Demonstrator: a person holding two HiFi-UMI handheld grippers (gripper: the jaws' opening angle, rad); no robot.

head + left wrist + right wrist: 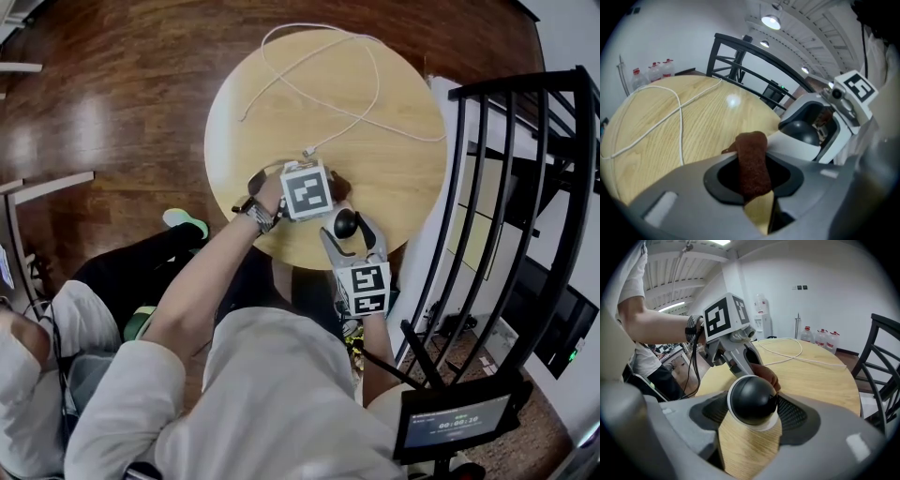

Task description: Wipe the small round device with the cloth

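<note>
The small round device (752, 401), a black dome in a white ring, sits clamped between the jaws of your right gripper (753, 414), which are closed on its two sides. You hold it just over the near rim of the round wooden table (398, 173). Your left gripper (753, 180) is shut on the brown cloth (752, 161), pinching a folded strip of it that stands up past the jaw tips. From the right gripper view the cloth lies just behind the dome on its far side. Whether the two touch cannot be told. The two grippers meet nose to nose at the table edge, with your left one coming in from the tabletop side. Beyond them most of the tabletop is bare wood, and only a white cable (319, 94) loops over its far half, well apart from the device. On your right a black metal chair (525, 187) stands hard against the table's side, so there is little room on that flank. To your left the dark wood floor (122, 103) is open, though another person's shoe (185, 221) rests near the table's near-left edge. Water bottles (820, 338) line the far wall.
</note>
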